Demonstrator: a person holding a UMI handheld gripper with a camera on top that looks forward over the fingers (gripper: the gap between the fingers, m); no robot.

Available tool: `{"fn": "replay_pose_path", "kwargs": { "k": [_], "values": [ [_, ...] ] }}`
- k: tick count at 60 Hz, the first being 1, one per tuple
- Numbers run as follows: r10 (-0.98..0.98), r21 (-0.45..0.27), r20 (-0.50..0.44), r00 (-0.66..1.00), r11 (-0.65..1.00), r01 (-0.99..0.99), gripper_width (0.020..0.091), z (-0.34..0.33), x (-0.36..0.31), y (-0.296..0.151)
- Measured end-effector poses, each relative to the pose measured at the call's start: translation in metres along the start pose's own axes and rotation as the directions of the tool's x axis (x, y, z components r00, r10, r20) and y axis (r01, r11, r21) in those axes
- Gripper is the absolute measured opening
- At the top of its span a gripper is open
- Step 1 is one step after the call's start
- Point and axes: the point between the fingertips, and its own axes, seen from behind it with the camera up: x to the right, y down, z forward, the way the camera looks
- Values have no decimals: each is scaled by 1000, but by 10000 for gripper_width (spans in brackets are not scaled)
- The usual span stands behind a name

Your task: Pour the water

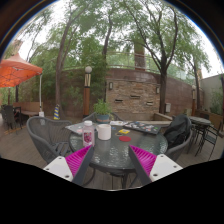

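Gripper [111, 162]: two fingers at the bottom of the frame, left and right of centre. Each finger body is white and blocky. Each carries a magenta pad [78, 160] on its inner face, roughly wedge-shaped. No cables, screws or markings discernible.

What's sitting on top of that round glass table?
On the table: a pink-capped bottle, a white cup, and a small red-yellow item. The open gripper hides part of the near edge.
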Motion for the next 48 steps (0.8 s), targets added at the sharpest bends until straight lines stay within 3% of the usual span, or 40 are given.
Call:
{"fn": "replay_pose_path", "kwargs": {
  "k": [17, 27, 48],
  "values": [
    [8, -14, -4, 1000, 1000, -8, 831, 15, 4, 7],
    [108, -85, 40, 993, 991, -104, 832, 49, -8, 38],
    [93, -17, 84, 992, 996, -92, 837, 177, -93, 37]
  ]
}}
